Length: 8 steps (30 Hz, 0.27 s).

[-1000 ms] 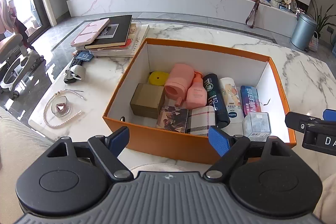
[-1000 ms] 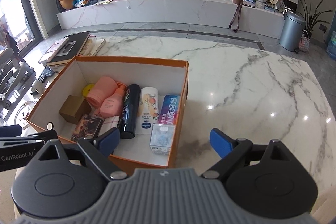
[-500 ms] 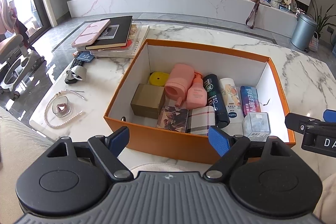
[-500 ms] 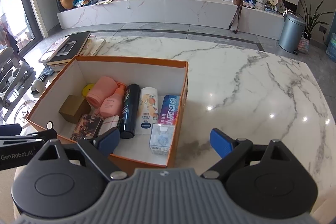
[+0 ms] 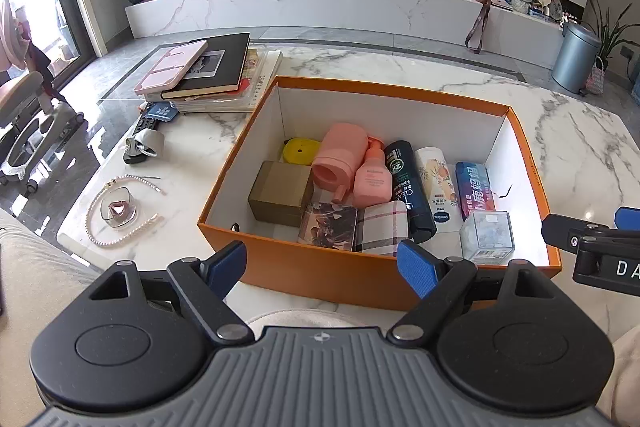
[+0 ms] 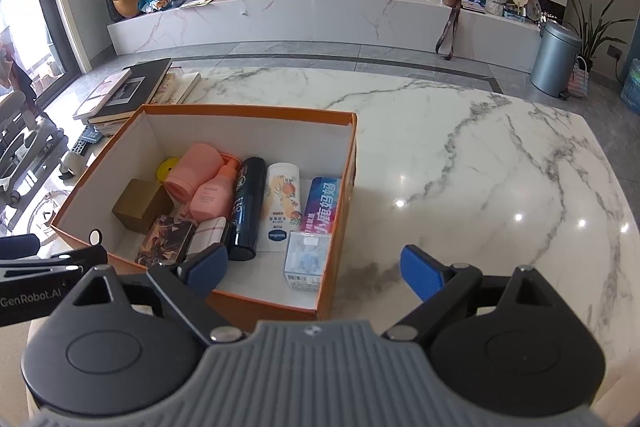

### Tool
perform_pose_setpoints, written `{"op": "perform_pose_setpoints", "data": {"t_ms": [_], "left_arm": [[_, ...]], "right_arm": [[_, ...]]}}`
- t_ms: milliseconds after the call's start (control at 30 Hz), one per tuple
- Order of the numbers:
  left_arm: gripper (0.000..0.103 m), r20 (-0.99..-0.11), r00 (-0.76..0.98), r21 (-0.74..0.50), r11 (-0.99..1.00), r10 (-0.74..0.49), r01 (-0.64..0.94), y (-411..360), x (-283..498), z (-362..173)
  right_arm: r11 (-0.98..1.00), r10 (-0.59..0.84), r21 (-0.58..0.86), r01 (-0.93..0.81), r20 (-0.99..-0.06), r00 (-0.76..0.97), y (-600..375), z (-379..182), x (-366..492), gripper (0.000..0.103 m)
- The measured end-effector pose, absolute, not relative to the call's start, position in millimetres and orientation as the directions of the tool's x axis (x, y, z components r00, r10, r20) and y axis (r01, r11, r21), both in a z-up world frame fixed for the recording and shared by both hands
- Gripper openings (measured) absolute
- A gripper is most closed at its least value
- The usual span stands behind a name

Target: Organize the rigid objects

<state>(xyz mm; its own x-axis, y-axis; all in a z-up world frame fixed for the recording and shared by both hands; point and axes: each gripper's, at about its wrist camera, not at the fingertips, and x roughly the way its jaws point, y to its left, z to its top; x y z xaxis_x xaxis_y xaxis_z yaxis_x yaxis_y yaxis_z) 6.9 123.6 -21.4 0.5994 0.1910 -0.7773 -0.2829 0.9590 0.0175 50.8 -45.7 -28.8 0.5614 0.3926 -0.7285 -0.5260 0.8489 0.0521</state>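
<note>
Left tool (image 6: pixel 24 297) showing "GenRobot.AI" at 9 o'clock; right tool (image 5: pixel 600 259) showing "DA"; white tube (image 6: pixel 282 207) reading "Vaseline".

Marble table (image 6: pixel 480 155), grey tiled floor (image 6: pixel 280 51)

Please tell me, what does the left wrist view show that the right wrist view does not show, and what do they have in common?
Only the left wrist view shows the pearl headband around a small glass dish on the table, left of the box.

Only the right wrist view shows the wide bare stretch of table to the right of the box.

Both show the orange box with the pink bottle, black bottle and clear cube inside, the stack of books, and both grippers, the left gripper and the right gripper, open and empty.
</note>
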Motion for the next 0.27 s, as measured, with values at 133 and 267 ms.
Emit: {"op": "perform_pose_setpoints", "data": {"t_ms": [133,267], "left_arm": [[0.099,-0.778,0.600,0.015,0.959,0.189,-0.284,123.0,6.2,-21.6],[0.099,-0.778,0.600,0.013,0.959,0.188,-0.283,122.8,6.0,-21.4]], "right_arm": [[0.850,0.392,0.054,-0.524,-0.729,0.561,-46.1,-28.7,50.8,0.093],[0.850,0.391,0.055,-0.524,-0.732,0.558,-46.6,-29.3,50.2,0.093]]}}
